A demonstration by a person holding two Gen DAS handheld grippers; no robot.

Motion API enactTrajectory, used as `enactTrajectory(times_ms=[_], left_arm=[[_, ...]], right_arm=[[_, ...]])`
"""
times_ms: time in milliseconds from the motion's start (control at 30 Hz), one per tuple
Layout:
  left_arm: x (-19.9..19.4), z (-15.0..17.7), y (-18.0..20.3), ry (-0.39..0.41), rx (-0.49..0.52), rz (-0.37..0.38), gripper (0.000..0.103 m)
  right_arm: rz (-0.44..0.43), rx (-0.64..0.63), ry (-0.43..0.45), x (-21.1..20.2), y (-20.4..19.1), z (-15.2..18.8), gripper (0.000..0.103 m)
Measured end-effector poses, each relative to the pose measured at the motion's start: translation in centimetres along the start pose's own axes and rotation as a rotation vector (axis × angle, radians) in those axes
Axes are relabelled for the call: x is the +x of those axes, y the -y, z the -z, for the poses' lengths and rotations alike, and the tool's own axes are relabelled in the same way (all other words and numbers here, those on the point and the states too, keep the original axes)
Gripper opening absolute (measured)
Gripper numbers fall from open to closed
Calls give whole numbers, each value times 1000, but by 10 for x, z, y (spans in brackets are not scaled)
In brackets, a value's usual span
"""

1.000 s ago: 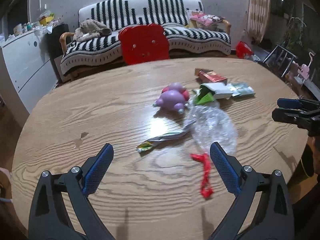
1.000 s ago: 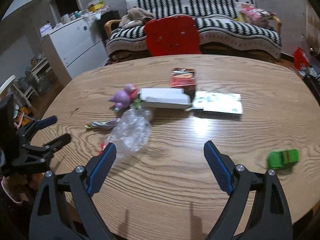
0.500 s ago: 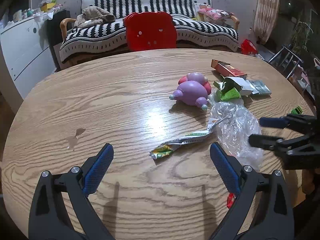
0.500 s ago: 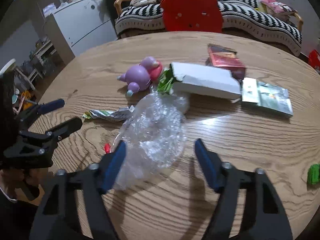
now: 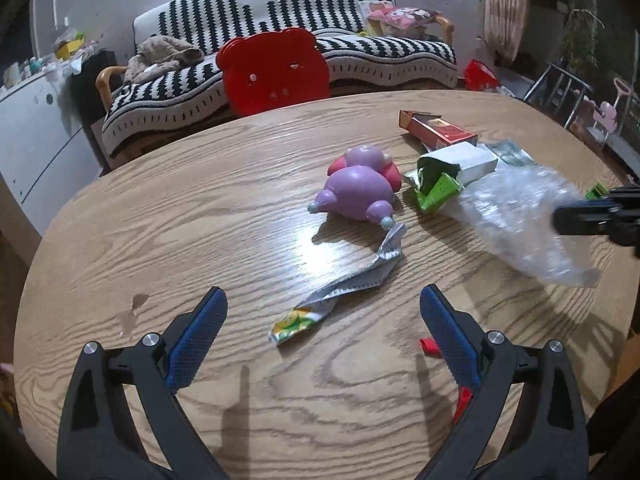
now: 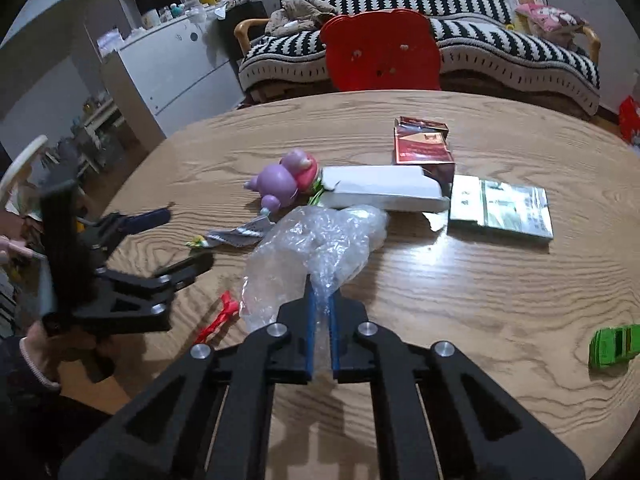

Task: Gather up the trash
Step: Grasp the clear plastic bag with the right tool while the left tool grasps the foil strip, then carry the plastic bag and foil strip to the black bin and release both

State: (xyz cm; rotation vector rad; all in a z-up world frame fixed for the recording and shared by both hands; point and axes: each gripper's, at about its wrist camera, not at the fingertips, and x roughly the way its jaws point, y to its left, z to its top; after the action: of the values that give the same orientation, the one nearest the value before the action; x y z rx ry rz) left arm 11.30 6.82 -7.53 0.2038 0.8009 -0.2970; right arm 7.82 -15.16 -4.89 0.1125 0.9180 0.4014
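On the round wooden table point(image 5: 160, 240), a crumpled clear plastic bag point(image 6: 320, 236) has its near end pinched between the blue pads of my right gripper point(image 6: 320, 300). The jaws are closing tight on it. In the left wrist view the bag point(image 5: 516, 216) is blurred at the right, beside the right gripper point(image 5: 560, 218). My left gripper point(image 5: 322, 300) is open just short of a twisted silver wrapper point(image 5: 348, 284), with nothing between its pads. A red scrap point(image 5: 430, 346) lies by its right finger.
A purple toy point(image 5: 360, 188), a torn white-and-green box point(image 5: 460, 160), a red carton point(image 5: 438, 128) and a flat green pack point(image 6: 500, 210) lie mid-table. A green toy car point(image 6: 612, 344) sits near the right edge. A red chair point(image 5: 274, 72) stands behind the table.
The right gripper went from wide open to shut on the plastic bag, and the bag's near end has lifted. The left gripper moved forward and lower towards the silver wrapper.
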Motion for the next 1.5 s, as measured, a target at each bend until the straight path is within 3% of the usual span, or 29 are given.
enactTrajectory(times_ms=[300,400,467,500,567,633,833,1500], left_arm=[[29,-6,8,-64,34,-9,91],[32,-8,12,-81,39,-8,73],[32,-11,13,-96,13,29,46],[32,-13,13,-107,6,29,42],[29,-14,18,-111,17,-8,22],[21,-15,21,-104,9,-34,11],[-6,-23,24,-65,-51,-86,9],[-52,-32,49,-1,-54,-82,9]], right_arm=[[18,0,4,-27,18,9,6],[25,5,5,-33,24,11,6],[31,12,8,-37,29,12,6],[35,17,11,-40,32,13,6],[40,21,16,-43,34,14,6],[46,25,24,-47,37,15,6],[56,41,47,-57,43,15,6],[88,68,103,-77,49,13,6]])
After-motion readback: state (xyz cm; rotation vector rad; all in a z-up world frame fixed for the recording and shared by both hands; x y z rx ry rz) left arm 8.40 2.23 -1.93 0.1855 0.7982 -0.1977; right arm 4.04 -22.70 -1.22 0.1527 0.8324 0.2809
